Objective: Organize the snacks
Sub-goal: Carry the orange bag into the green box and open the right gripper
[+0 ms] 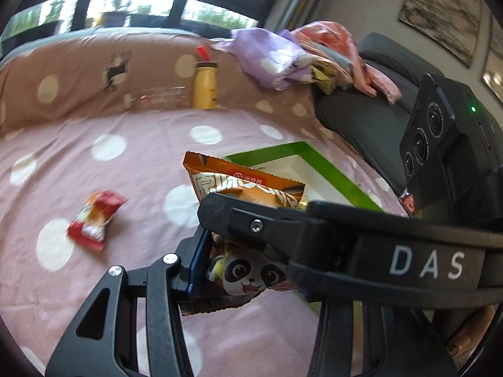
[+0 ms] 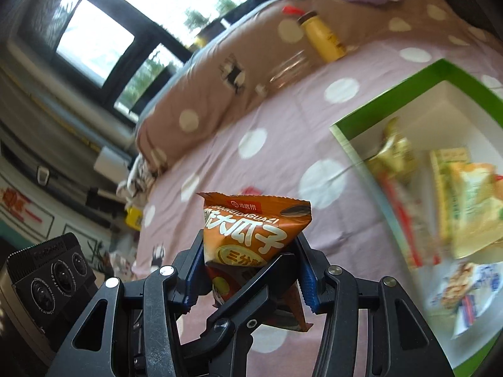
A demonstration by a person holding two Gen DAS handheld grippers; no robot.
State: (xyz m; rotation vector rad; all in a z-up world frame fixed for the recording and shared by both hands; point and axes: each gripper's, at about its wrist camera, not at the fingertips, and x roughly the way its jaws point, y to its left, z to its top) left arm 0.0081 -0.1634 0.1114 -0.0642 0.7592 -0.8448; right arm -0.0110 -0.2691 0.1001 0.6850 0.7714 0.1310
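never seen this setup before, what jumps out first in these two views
Each gripper's fingers are clamped on an orange snack packet, held up over a pink polka-dot bedsheet; the left one's orange packet with a panda fills the middle of its view. To the right lies an open green-rimmed box with several snacks inside. A small red packet lies loose on the sheet, and a yellow bottle stands at the far edge.
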